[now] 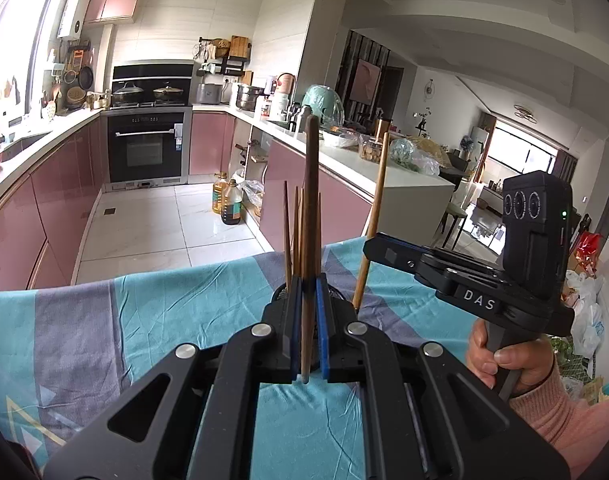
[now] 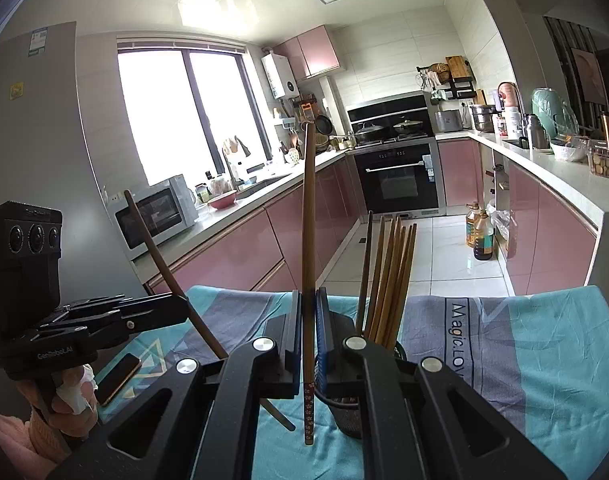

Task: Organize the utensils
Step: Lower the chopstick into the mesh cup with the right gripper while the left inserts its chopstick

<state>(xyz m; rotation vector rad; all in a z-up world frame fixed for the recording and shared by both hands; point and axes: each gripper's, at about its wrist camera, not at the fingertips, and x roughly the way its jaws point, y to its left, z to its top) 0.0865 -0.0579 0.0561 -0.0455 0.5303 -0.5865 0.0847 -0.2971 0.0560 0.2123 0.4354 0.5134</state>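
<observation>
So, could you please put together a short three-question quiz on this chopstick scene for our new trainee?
1. True or false: the left gripper holds nothing.
2. What does the right gripper clamp? A) a spoon B) a chopstick C) a phone
3. Where do the remaining chopsticks stand?

Key:
1. False; it is shut on a dark chopstick.
2. B.
3. In the black mesh holder on the blue-and-grey cloth.
</observation>
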